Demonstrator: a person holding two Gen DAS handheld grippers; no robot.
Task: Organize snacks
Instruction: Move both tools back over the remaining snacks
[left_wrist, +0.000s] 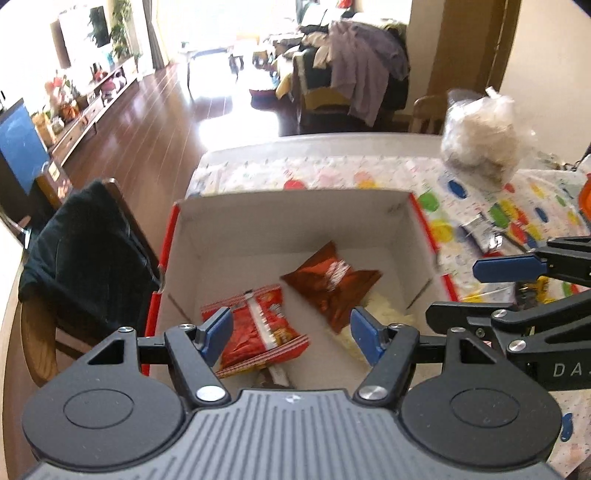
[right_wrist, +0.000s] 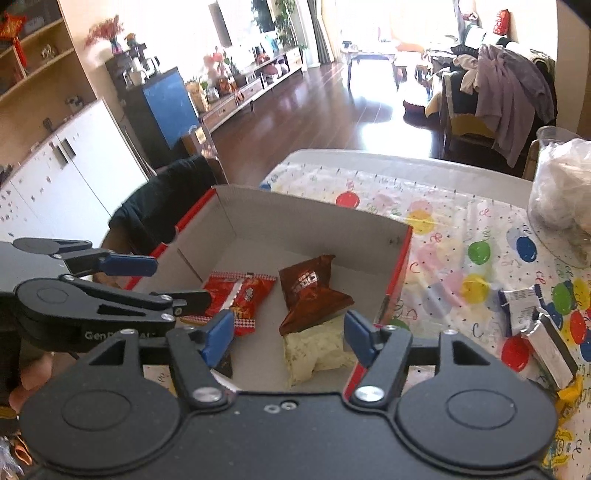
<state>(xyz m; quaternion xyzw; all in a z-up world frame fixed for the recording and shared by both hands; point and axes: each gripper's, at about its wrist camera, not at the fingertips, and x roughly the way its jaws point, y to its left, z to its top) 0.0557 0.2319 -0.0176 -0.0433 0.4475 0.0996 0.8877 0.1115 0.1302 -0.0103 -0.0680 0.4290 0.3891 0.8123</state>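
Note:
An open cardboard box (left_wrist: 402, 236) (right_wrist: 400, 258) with red outer sides stands on the table. Three packets lie in it: a red one (left_wrist: 258, 325) (right_wrist: 243, 295), a brown one (left_wrist: 328, 284) (right_wrist: 310, 295) and a pale yellow one (left_wrist: 384, 314) (right_wrist: 317, 350) partly under the brown. My left gripper (left_wrist: 291, 334) (right_wrist: 162, 280) hangs open above the box's near left part, over the red packet. My right gripper (right_wrist: 290, 338) (left_wrist: 480, 288) is open above the near right part, over the yellow packet. Neither holds anything.
A balloon-print cloth covers the table (right_wrist: 443, 221). Loose wrapped snacks (right_wrist: 543, 332) (left_wrist: 480, 229) lie right of the box. A clear bag of pale contents (left_wrist: 480, 144) (right_wrist: 561, 195) stands at the far right. A chair with a dark garment (left_wrist: 85, 251) is left of the table.

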